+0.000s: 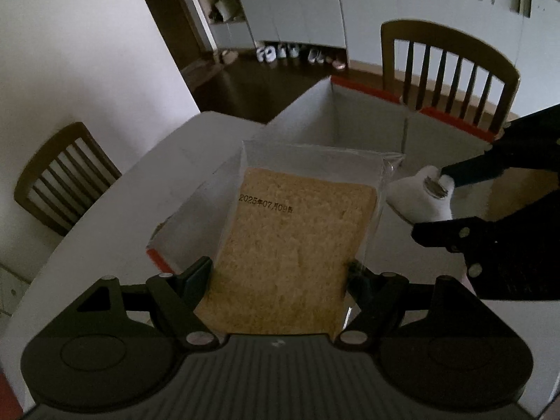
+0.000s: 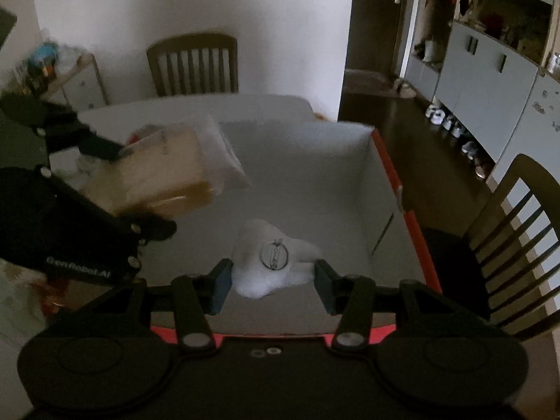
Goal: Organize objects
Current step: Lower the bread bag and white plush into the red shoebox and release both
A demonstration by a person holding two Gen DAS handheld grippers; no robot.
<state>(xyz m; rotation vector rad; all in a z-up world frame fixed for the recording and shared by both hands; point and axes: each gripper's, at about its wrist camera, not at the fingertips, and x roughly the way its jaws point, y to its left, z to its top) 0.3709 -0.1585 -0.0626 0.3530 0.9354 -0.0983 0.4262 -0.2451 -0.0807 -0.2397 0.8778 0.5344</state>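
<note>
My left gripper [image 1: 280, 273] is shut on a clear bag of sliced bread [image 1: 297, 238] stamped with a date, held above the open white box with red rim [image 1: 367, 129]. In the right wrist view the bread bag [image 2: 164, 175] hangs over the box's left side. My right gripper [image 2: 273, 280] holds a white soft object with a metal ring [image 2: 273, 259] between its fingers, over the box interior [image 2: 315, 175]. The same white object [image 1: 423, 199] shows between the right gripper's fingers [image 1: 469, 171] in the left wrist view.
The box sits on a white table [image 1: 105, 217]. Wooden chairs stand at the far side [image 1: 451, 70], at the left [image 1: 59, 178] and behind the table [image 2: 192, 66]. A small cabinet with clutter [image 2: 70, 73] stands at the left wall.
</note>
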